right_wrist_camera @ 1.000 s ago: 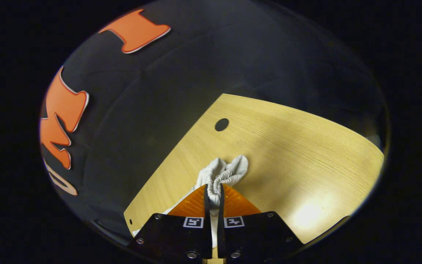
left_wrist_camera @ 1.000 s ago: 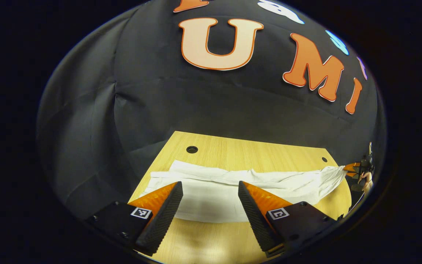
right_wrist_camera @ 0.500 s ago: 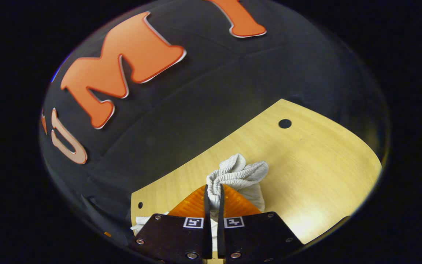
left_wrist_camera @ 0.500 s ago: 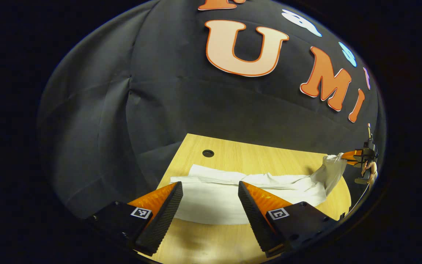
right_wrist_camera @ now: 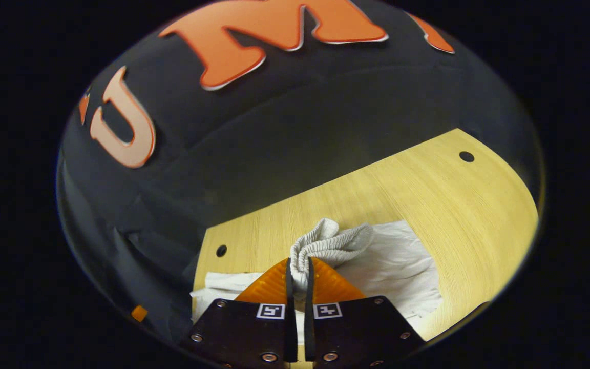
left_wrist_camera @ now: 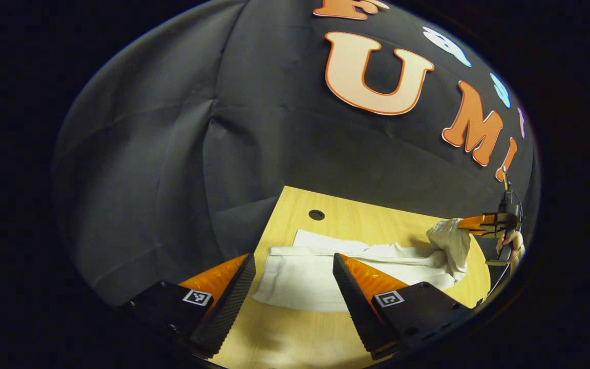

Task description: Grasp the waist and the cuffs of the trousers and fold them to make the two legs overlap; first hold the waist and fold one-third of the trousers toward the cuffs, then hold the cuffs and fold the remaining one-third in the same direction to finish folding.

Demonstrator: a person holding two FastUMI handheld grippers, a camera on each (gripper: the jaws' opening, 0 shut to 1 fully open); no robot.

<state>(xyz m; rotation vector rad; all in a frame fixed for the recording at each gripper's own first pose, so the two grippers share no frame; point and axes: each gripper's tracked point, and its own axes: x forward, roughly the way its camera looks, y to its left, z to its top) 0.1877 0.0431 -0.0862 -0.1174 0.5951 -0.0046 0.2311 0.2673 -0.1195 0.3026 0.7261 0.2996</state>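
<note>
waist in right claw, legs trailing away toward the left claw

right claw [right_wrist_camera: 299, 270] clenched on the bunched waist [right_wrist_camera: 330, 243], both fingers pinching the gathered elastic, lifted off the tabletop [right_wrist_camera: 418, 184]. seen far off at right edge of left gripper view too, with waist cloth draped down from it.

trousers [left_wrist_camera: 325, 269] lying along the tabletop, long axis running from lower centre of left gripper view to right edge. cuffs [left_wrist_camera: 279, 279] end at lower centre, just ahead of and between the fingers of left claw [left_wrist_camera: 294, 269], which hangs released, gripping nothing.

judged: first third-fold under way. waist must travel along that long axis toward the cuffs, so right claw carries it across. left claw nearer the cuffs, well placed for the second fold. risk: cloth bunching rather than lying flat if dropped short.
</note>
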